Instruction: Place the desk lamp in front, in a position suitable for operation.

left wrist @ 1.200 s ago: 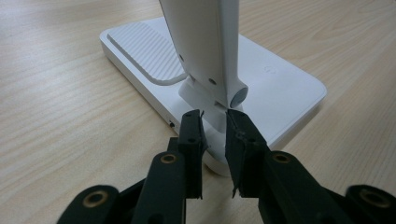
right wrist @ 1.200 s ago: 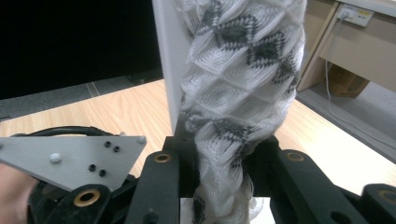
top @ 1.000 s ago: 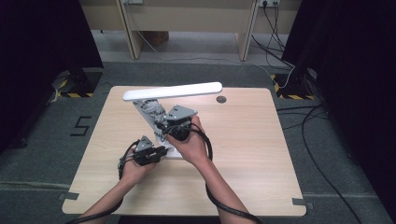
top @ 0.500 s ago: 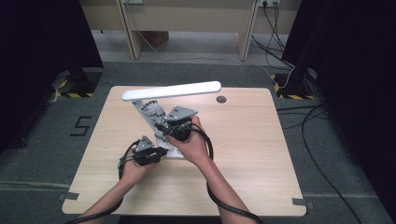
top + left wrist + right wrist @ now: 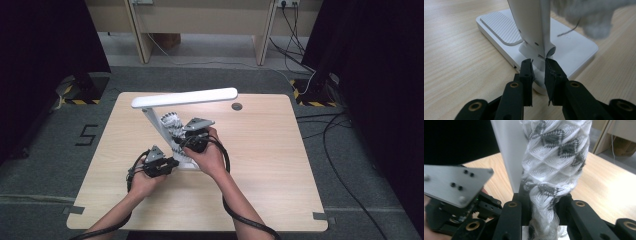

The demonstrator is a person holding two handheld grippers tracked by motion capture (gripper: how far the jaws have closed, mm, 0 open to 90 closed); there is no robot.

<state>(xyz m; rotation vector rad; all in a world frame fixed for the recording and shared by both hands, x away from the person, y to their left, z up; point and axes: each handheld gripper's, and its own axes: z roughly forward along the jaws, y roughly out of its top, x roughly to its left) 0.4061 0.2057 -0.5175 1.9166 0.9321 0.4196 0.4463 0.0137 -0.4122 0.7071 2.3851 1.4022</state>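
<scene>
The desk lamp (image 5: pixel 165 117) stands mid-tabletop (image 5: pixel 280 150). Its hinge is clamped by the left gripper (image 5: pixel 539 67); a patterned cloth (image 5: pixel 549 177) against the lamp's stem is clamped by the right gripper (image 5: pixel 541 205). The base should be kept steadied while the cloth is drawn along the stem.

Even, soft overhead light on the table (image 5: pixel 280 165), faint shadows beside the white desk lamp (image 5: pixel 185 97), dark surroundings left and right of the lamp, high view sharp, fuzzy cloth (image 5: pixel 594 15) above the lamp's base blurred close-up, no strong glare
</scene>
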